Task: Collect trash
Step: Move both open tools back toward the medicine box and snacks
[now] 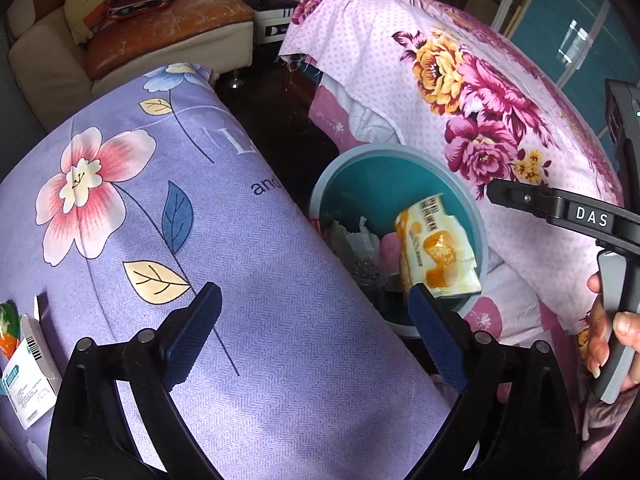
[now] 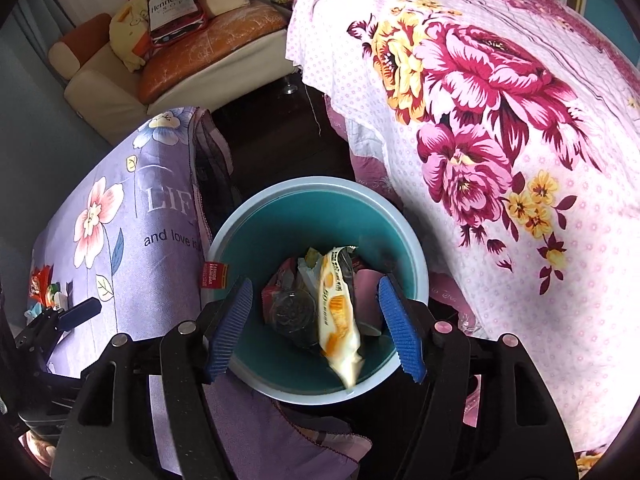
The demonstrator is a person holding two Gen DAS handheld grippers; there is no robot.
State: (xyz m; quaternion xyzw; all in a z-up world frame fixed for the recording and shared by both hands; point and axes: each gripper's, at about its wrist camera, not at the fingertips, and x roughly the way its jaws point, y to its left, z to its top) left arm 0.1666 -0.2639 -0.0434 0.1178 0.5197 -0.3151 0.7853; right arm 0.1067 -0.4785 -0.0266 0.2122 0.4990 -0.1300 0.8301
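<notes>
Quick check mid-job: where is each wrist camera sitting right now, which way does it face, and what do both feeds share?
Left wrist: on the left gripper, angled down over the purple floral sheet; shows its open blue-padded fingers, plus a hand holding the right gripper.
Right wrist: on the right gripper, looking down into the teal bin; jaws open.
Shared: bin, yellow snack wrapper, both sheets.

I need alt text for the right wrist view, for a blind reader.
The open right claw points down over a teal bin; a yellow-white wrapper sits unheld between its blue pads, among other trash. Floral cloths lie on both sides of the bin.
</notes>
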